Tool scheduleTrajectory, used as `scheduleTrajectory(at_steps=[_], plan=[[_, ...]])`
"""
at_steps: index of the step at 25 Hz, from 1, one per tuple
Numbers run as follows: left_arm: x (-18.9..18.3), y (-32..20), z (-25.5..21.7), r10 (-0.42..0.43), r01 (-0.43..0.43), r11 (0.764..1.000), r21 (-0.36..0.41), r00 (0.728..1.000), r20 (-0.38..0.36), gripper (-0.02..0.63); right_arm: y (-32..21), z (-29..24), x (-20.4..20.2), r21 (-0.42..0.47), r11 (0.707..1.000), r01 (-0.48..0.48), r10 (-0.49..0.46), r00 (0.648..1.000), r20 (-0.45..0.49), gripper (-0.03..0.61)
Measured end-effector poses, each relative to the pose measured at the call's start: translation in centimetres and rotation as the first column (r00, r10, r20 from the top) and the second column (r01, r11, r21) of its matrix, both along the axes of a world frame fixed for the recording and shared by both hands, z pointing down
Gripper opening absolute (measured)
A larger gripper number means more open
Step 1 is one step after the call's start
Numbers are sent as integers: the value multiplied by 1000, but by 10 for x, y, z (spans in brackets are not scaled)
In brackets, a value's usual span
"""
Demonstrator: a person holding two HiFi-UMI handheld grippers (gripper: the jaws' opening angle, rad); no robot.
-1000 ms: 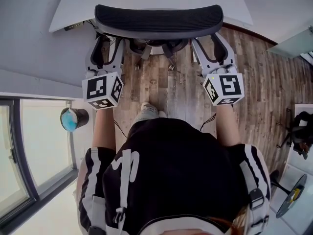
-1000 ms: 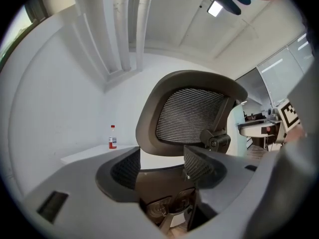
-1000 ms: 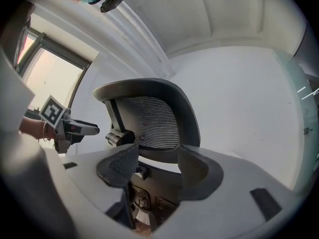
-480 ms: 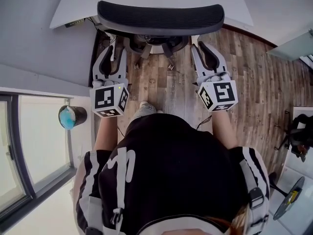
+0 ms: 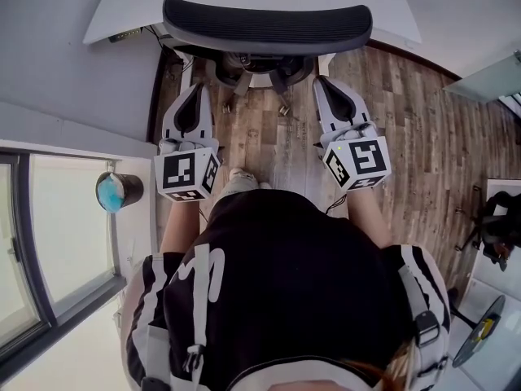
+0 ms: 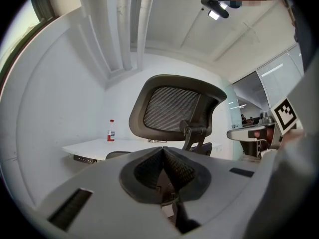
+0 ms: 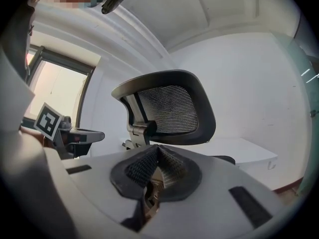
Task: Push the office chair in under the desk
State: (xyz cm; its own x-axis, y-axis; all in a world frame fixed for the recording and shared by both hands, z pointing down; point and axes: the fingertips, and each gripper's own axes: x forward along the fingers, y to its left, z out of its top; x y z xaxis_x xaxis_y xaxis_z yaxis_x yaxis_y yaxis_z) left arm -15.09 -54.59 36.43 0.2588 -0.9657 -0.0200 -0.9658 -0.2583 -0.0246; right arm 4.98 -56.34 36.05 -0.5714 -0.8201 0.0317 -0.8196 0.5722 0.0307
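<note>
The black mesh-backed office chair [image 5: 267, 24] stands tucked against the white desk [image 5: 122, 15], its backrest facing me. My left gripper [image 5: 195, 88] and right gripper [image 5: 324, 81] point level at the backrest, one on each side, both a short way off it. Their jaws have just been closing and now meet with nothing between them. In the left gripper view the pads [image 6: 174, 164] touch in front of the chair [image 6: 172, 108] and desk [image 6: 99, 146]. The right gripper view shows shut pads [image 7: 167, 167] below the chair [image 7: 169, 108], with the desk [image 7: 244, 151] behind.
A red-capped bottle [image 6: 110, 131] stands on the desk by the wall. A round bin with blue contents [image 5: 118, 192] sits at the left by the window. A dark bag [image 5: 498, 218] lies on the wood floor at the right. My shoe [image 5: 244, 182] is behind the chair.
Both grippers have drawn back from the chair's backrest toward me, and their jaws have gone from wide open to shut. The chair has stayed at the desk.
</note>
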Motion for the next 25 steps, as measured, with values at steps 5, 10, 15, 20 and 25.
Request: scheduleTrajectory(at_steps=[5, 10, 15, 20, 25], plan=[[6, 3, 2, 24, -24, 1000, -14, 1000, -2, 9, 6, 3, -8, -22, 999, 29, -29, 999, -15, 11], [13, 6, 1, 34, -34, 999, -5, 999, 16, 9, 9, 2, -10, -16, 999, 34, -34, 999, -3, 9], [8, 8, -2, 21, -21, 1000, 1, 1000, 2, 9, 11, 2, -15, -18, 999, 43, -43, 999, -7, 9], [8, 10, -2, 28, -28, 1000, -1, 1000, 3, 9, 15, 6, -19, -28, 998, 58, -59, 998, -33, 9], [6, 12, -1, 27, -27, 1000, 3, 1000, -2, 9, 15, 11, -19, -41, 998, 49, -50, 998, -27, 9]])
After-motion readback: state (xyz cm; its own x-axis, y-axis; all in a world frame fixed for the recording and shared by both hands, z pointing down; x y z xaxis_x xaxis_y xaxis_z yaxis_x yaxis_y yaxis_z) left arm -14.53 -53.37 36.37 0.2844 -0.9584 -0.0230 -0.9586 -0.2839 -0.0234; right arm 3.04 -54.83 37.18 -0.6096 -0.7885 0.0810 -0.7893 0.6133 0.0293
